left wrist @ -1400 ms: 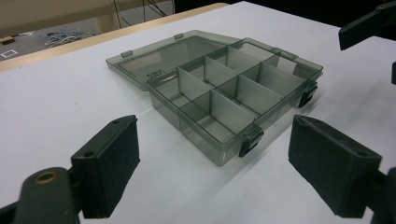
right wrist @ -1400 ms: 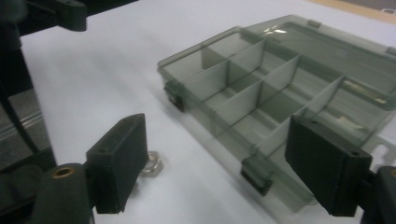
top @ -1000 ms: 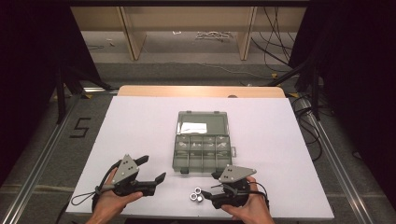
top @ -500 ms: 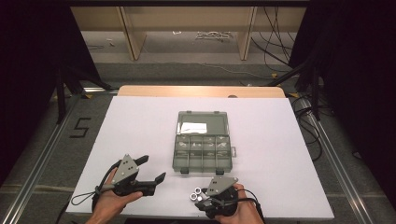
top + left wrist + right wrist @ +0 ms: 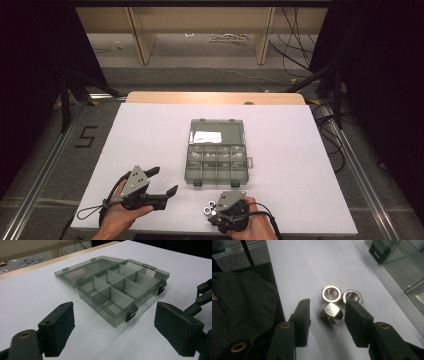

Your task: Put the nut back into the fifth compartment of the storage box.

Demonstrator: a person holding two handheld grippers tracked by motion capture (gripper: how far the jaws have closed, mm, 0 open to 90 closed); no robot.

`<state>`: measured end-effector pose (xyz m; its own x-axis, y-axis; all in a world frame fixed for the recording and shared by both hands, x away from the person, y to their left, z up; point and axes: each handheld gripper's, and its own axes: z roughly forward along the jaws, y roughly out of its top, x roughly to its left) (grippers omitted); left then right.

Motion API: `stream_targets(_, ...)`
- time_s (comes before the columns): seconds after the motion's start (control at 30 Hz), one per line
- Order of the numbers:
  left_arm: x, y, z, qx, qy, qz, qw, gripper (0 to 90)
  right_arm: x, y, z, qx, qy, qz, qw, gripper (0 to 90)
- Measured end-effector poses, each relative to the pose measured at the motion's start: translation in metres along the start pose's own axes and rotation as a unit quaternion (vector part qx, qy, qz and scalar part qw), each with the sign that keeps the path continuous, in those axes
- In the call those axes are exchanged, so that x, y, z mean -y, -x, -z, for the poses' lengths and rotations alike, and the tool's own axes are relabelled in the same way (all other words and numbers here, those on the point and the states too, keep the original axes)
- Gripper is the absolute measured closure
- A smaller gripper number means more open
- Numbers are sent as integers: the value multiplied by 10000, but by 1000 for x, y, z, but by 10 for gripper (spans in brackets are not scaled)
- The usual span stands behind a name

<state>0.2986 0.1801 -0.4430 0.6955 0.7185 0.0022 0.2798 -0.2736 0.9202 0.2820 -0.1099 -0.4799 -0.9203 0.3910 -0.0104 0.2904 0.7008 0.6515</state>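
So we've got three shiny steel hex nuts (image 5: 335,302) bunched together close to the near edge of the white bench (image 5: 150,130), a bit right of the middle. In the right gripper view two lie flat, side by side and touching, threaded holes facing up, and the third is tipped on its side just in front of them. No stamps or markings we can read on any of them.

The right gripper (image 5: 327,315) sits right over that tipped nut with its jaws spread; the nut is between the two black pads, but we see a gap on the left side, so it isn't being pinched. The right pad looks very close to the nut and also overlaps the edge of one flat nut.

Just beyond the nuts, toward the middle of the bench, is a smoky grey see-through organizer box (image 5: 216,157), lid flipped open and lying flat behind it. There's a pale label inside the lid, but it's too blurry for us to read. Dividers split it into small compartments, with two black latches on the front wall. We can make out small bits in some compartments from the high view, can't tell what.

The left gripper (image 5: 162,182) is held near the front-left part of the bench, jaws wide open around nothing, pointing at the box.

On the floor left of the bench there's a marked "5" (image 5: 86,136).
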Motion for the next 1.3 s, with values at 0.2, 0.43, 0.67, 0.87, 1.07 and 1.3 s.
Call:
stream_targets(0.2,0,0,0,-2,-9,0,10000,164,-1,-1,-1,14,-104,56,9999,608)
stream_targets(0.43,0,1,-1,-24,-51,-6,10000,165,-1,2,-3,-16,-160,245,9996,670)
stream_targets(0.67,0,0,-1,-10,-49,-26,10000,166,-2,2,-3,-105,-236,364,9990,712)
stream_targets(0.87,0,0,-1,-12,-54,-50,10000,167,-2,2,-4,-249,-255,416,9985,785)
stream_targets(1.07,0,0,-1,-11,-55,-42,10000,168,-3,1,-2,-291,-308,533,9977,788)
stream_targets(1.3,0,0,-1,-19,-59,-32,10000,168,-8,4,8,-224,-124,468,9986,788)
